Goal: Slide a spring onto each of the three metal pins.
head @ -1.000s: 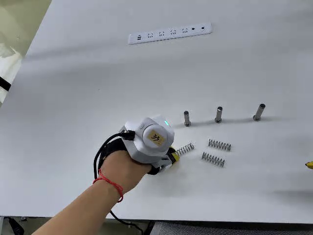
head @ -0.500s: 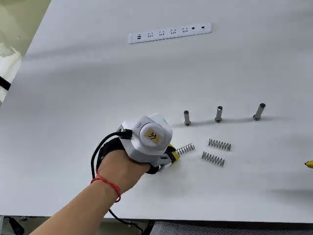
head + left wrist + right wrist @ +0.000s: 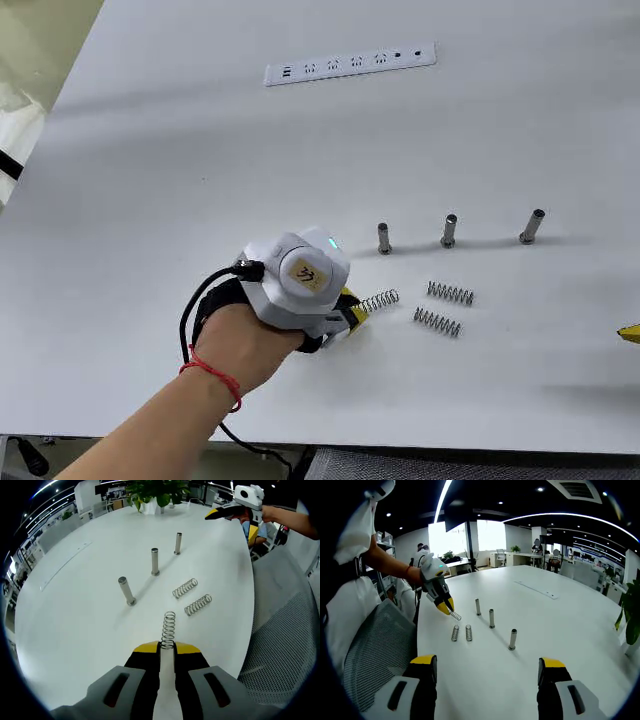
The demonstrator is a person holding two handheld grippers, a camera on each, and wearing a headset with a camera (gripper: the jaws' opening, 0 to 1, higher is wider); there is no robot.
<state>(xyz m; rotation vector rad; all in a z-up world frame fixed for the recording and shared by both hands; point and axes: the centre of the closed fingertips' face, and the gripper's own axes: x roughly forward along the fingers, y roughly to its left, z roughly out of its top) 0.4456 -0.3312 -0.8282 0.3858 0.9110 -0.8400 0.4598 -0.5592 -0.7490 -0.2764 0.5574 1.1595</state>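
Broadly, a wide white bench (image 3: 150,200) takes up most of the head view. From the lower left of that frame a bare forearm reaches up and to the right, a red cord (image 3: 215,375) round the wrist. The left hand (image 3: 240,345) is wrapped over the back of the white-bodied left gripper (image 3: 355,308), which is held low over the bench and points right.

Its yellow-tipped fingers (image 3: 150,649) are pressed almost together on one end of a coiled steel spring (image 3: 169,627). The rest of the coil sticks out ahead, towards the pins. Whether its far end touches the bench I cannot tell.

The right gripper (image 3: 487,667) has its fingers spread wide, with nothing between them.

A long white power strip (image 3: 350,64) lies at the top centre of the head view.

Three short grey metal pins (image 3: 449,231) stand upright in a row right of centre, all bare.

Two loose springs (image 3: 450,293) lie side by side just below the row, right of the held one.
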